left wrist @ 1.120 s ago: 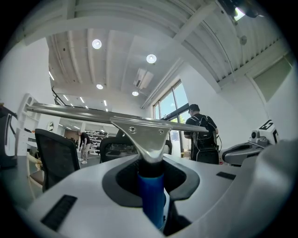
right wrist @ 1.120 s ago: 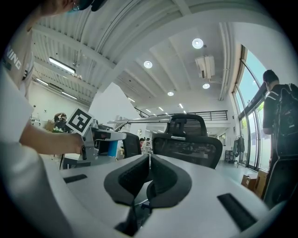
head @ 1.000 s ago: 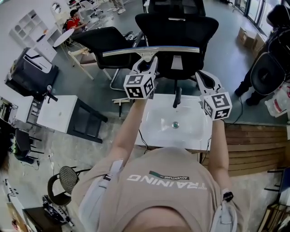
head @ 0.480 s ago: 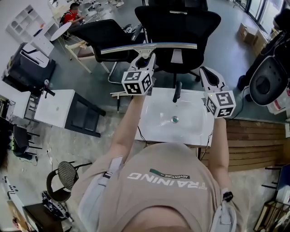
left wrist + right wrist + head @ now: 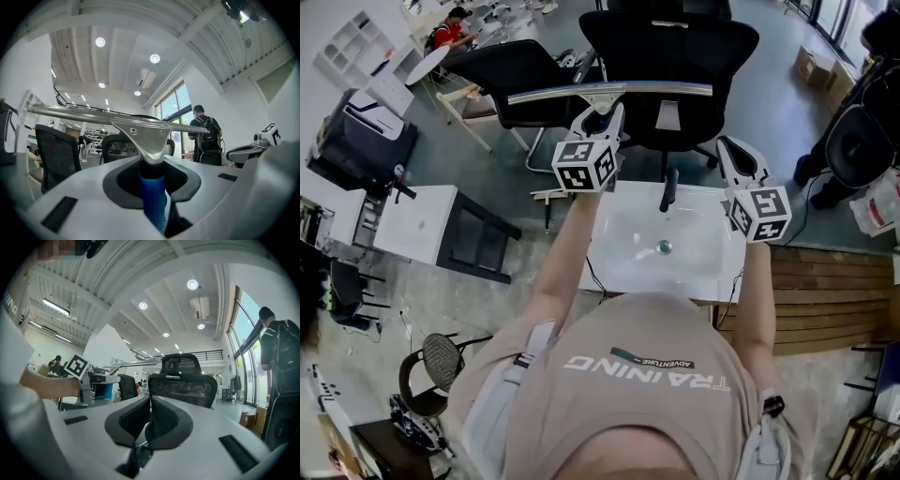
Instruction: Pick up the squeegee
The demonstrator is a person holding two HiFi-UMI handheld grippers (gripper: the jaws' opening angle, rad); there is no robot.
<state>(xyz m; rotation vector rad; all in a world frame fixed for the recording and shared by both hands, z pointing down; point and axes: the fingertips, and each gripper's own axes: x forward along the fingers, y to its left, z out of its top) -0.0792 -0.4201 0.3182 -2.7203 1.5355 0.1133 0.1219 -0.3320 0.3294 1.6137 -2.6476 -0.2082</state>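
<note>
Squeegee (image 5: 145, 133): clamped by its blue handle in my left gripper (image 5: 603, 120), the pads closed part-way onto the handle with the metal head standing out past the fingertips. The long blade runs crosswise, about level, held in the air in front of the black chair (image 5: 670, 56) and beyond the far edge of the white basin (image 5: 628, 267). It touches nothing but my jaws.

Right gripper (image 5: 149, 418): jaws drawn together, nothing between them. It hangs over the right side of the basin, beside the faucet (image 5: 668, 192), well apart from the blade.

Step in hand, as I judge it: the pick-up itself looks done and I am in the hold after the lift. The next move calls for a steady clamp on the handle, since the wide blade gives leverage to twist in the pads, and for keeping the blade ends clear of the chair backs.

Against the earlier frame: little differs. The handle is in the same grip, the blade at the same level attitude, and both hands are about where they were. Only the framing has drifted slightly.
</note>
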